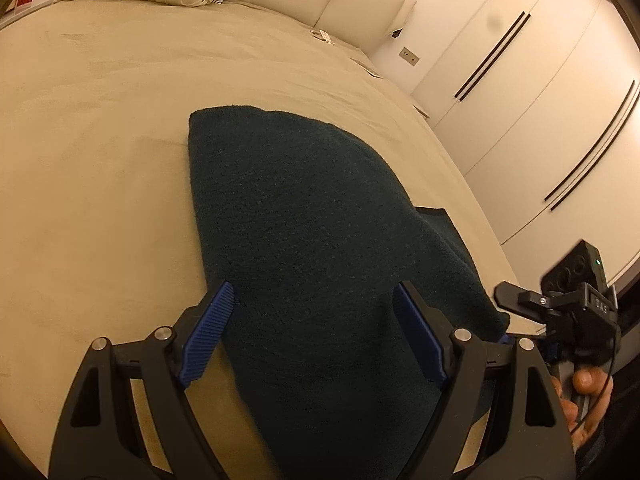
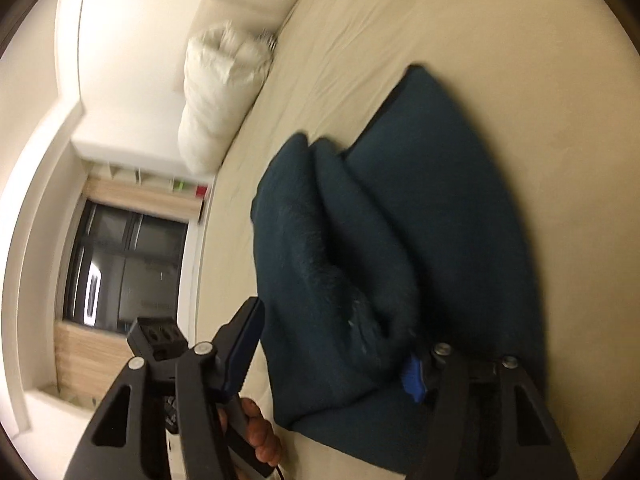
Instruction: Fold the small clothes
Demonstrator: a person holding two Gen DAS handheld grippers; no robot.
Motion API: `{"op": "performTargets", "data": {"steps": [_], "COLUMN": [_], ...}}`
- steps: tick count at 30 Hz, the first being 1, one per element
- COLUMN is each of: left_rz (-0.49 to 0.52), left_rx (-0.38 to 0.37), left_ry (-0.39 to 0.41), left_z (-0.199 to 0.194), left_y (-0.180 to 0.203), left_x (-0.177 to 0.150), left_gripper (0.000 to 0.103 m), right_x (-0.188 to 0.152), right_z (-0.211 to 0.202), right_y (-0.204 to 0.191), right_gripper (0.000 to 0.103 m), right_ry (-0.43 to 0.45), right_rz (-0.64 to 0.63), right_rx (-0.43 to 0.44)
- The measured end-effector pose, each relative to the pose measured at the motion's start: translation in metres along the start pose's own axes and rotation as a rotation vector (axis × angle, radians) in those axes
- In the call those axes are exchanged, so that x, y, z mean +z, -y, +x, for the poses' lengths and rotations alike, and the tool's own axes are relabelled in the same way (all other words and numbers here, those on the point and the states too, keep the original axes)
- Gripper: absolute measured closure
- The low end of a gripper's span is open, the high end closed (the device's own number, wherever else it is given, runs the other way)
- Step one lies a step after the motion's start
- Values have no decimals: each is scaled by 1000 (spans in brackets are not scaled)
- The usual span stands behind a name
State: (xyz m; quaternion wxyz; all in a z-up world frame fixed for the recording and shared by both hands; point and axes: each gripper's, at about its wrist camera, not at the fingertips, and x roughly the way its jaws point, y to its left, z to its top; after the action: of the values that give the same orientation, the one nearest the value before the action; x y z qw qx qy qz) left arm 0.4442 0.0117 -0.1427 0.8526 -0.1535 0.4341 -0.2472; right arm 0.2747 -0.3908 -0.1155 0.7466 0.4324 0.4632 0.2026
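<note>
A: While your left tool (image 1: 308, 336) hangs spread over the dark teal terry cloth (image 1: 320, 220) at frame centre on the beige bed (image 1: 100, 140), what next?

B: Your right tool (image 2: 332, 356) gapes, cloth between, unpinched; smooth the fold flat.

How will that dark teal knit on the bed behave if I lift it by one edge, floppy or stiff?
Probably floppy: the dark teal knit already lies in soft rounded folds on the bed, so a lifted edge should drape and the fold may slide open. Its thick, fuzzy surface suggests it won't be slippery against the ribbed pads. It looks bulky, though likely light enough for either tongs.
</note>
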Motion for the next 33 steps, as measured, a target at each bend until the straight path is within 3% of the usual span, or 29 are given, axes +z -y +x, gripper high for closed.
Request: {"op": "performTargets", "data": {"steps": [4, 6, 7, 10, 16, 19, 21, 23, 26, 28, 30, 33], "left_rz": [-5, -3, -4, -10, 30, 77, 113, 142, 175, 184, 217, 272], "left_rx": [7, 17, 18, 17, 15, 13, 24, 52, 77, 73, 89, 135], "left_ry": [-15, -23, -24, -13, 10, 8, -17, -78, -74, -61, -49, -71], "left_z": [7, 9, 9, 4, 0, 3, 13, 31, 34, 31, 28, 37], "left_y": [-3, -4, -5, -5, 10, 27, 39, 49, 58, 60, 67, 78], "left_x": [2, 1, 0, 1, 4, 4, 2, -3, -6, -5, -6, -7], "left_gripper": [22, 22, 22, 22, 22, 21, 21, 21, 21, 21, 21, 21], "right_x": [18, 25, 26, 21, -29, -57, -62, -62, -67, -73, -78, -78], "right_z": [29, 33, 36, 29, -23, -49, -44, -38, -54, -70, -75, -53], "right_y": [-6, -15, -17, -22, -9, -1, 17, 42, 33, 19, 10, 34], "right_gripper": [39, 62, 86, 86, 87, 87, 87, 88, 88, 88, 88, 88], "right_ry": [-70, -58, -57, 4, 209, 348, 325, 296, 374, 477, 527, 424], "right_rz": [-27, -68, -83, -107, -75, -106, -86, 3, -31, -83, -131, -71], "right_rx": [-51, -62, -88, -98, -35, -83, -134, -123, -100, -57, -77, -126]}}
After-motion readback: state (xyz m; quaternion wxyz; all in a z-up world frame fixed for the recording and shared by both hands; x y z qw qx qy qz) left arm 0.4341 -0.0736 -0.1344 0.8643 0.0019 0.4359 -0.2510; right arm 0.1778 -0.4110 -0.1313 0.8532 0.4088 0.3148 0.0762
